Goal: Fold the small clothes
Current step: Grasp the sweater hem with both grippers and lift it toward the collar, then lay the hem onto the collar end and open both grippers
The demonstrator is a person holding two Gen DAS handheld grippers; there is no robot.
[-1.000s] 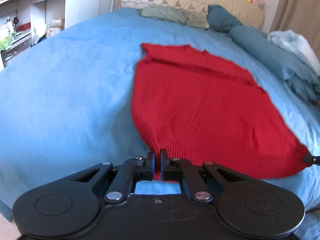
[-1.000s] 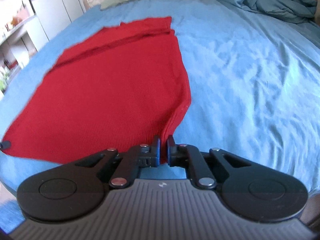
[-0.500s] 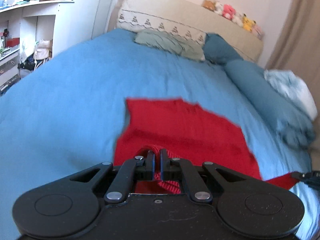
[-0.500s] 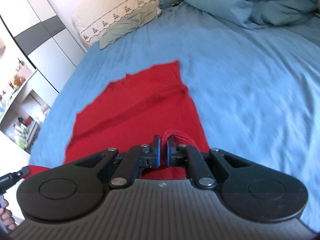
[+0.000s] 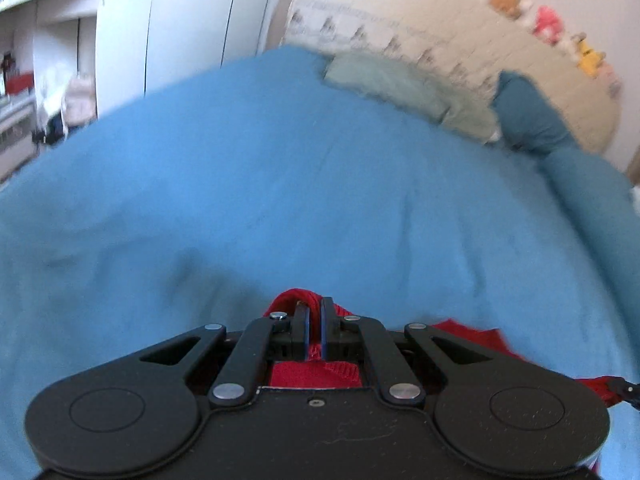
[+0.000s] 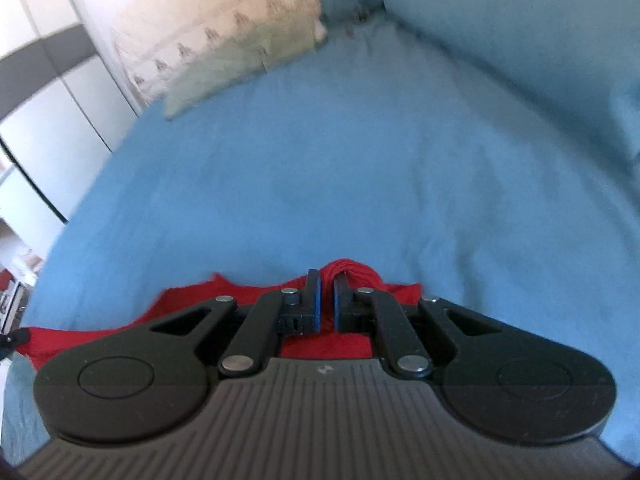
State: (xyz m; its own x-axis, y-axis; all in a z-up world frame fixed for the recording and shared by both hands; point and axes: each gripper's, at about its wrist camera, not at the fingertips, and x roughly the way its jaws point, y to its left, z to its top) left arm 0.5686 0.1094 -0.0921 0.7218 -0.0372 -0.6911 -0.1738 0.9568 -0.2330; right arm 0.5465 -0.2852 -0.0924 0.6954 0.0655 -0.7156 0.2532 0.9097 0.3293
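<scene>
A red knit garment (image 5: 472,334) lies on the blue bedsheet (image 5: 280,184), mostly hidden under both grippers. My left gripper (image 5: 314,308) is shut on a bunched hem corner of the garment. My right gripper (image 6: 327,284) is shut on the other hem corner; red cloth (image 6: 188,300) spreads to its left. The right gripper's tip shows at the right edge of the left wrist view (image 5: 624,390), the left gripper's tip at the left edge of the right wrist view (image 6: 12,338). The far part of the garment is out of sight.
A cream headboard cushion (image 5: 440,36) with plush toys (image 5: 548,28) runs along the back. A grey-green pillow (image 5: 384,80) and teal pillows (image 5: 528,120) lie at the bed's head. White wardrobe and shelves (image 5: 120,36) stand at left. Blue duvet (image 6: 520,40) piles at right.
Both grippers have carried the hem corners forward toward the head of the bed. The red garment, spread out before them earlier, now lies almost wholly beneath them.
</scene>
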